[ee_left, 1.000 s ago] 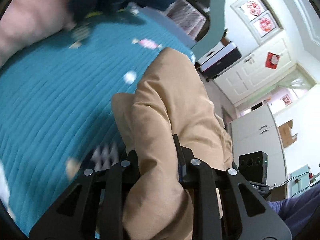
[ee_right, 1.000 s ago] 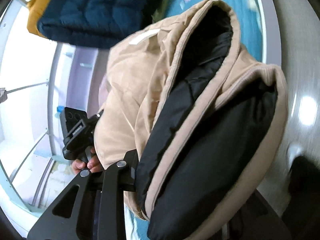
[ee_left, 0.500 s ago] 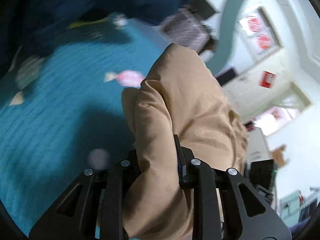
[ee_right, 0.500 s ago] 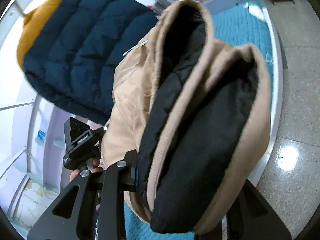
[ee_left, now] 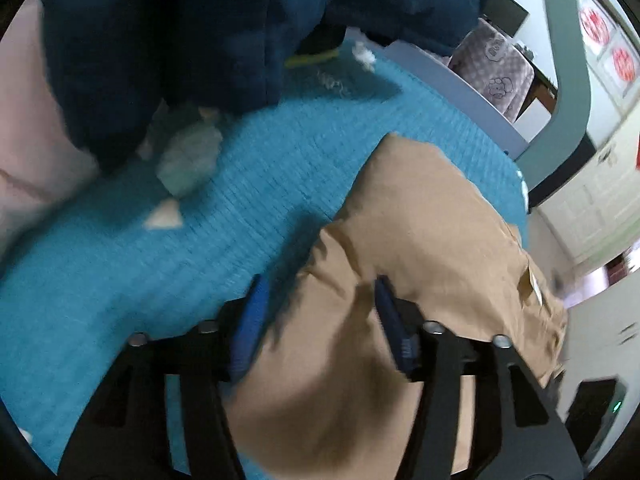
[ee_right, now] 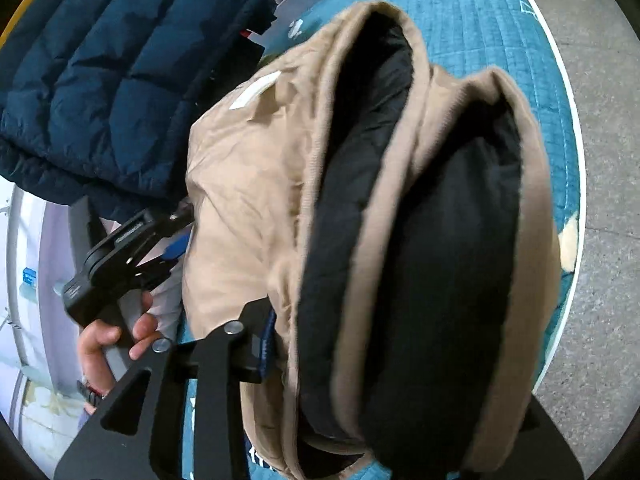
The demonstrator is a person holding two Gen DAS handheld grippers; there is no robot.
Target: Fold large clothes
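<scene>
My left gripper has its fingers spread wide, with the blue pads clear on both sides; a fold of the tan jacket bulges up between them, and the right pad looks to be just touching the cloth, though blur keeps me from being sure. From the right wrist camera I see the same left gripper beside the jacket's far side, held by the person's hand. My right gripper is buried in the tan jacket: only one finger shows, pressed against the tan cloth, while the thick bundle with its black lining covers the other, so I cannot tell how far these fingers stand apart. The jacket is doubled over, its ribbed tan edges curling round the black lining, and it lies over the teal quilted bed, near the bed's rounded edge where the grey floor begins. A navy puffer jacket lies on the bed beyond it, just beside the tan one.
</scene>
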